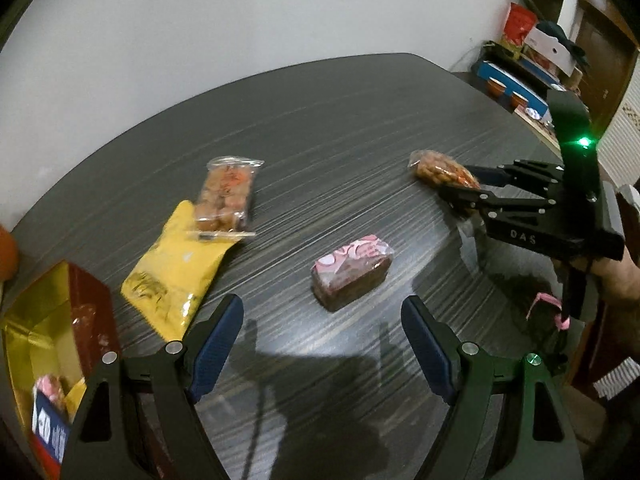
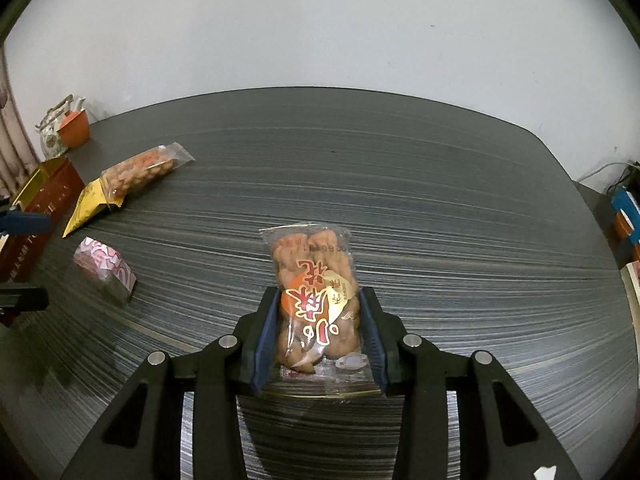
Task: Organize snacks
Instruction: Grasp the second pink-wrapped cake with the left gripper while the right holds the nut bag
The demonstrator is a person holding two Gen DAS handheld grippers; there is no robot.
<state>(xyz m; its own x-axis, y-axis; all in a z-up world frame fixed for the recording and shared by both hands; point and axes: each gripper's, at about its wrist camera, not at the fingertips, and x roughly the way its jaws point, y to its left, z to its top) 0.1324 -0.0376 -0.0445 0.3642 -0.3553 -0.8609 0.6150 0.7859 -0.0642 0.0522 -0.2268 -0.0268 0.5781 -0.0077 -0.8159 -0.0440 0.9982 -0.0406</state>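
Right now my right gripper (image 2: 320,332) is clamped on the clear bag of twisted snacks (image 2: 314,296), low centre of its frame. My left gripper (image 1: 320,344) stands apart with nothing between the pads (bottom of its view), just below the pink wrapped cake (image 1: 350,270). Further left lie the yellow packet (image 1: 176,276) and red box (image 1: 60,320) on the dark table (image 1: 340,128).

This looks like a room in a home. A dark wood-grain surface (image 2: 400,184) stands against a plain white wall (image 2: 320,32). At one corner sit a patterned teapot (image 2: 52,136) and an orange cup (image 2: 74,130). Beyond the other end, cardboard boxes (image 1: 548,46), a red bag (image 1: 520,26) and bowls (image 1: 498,86) are piled by a brown wooden door (image 1: 600,52). A curtain (image 2: 12,140) hangs at the left edge.
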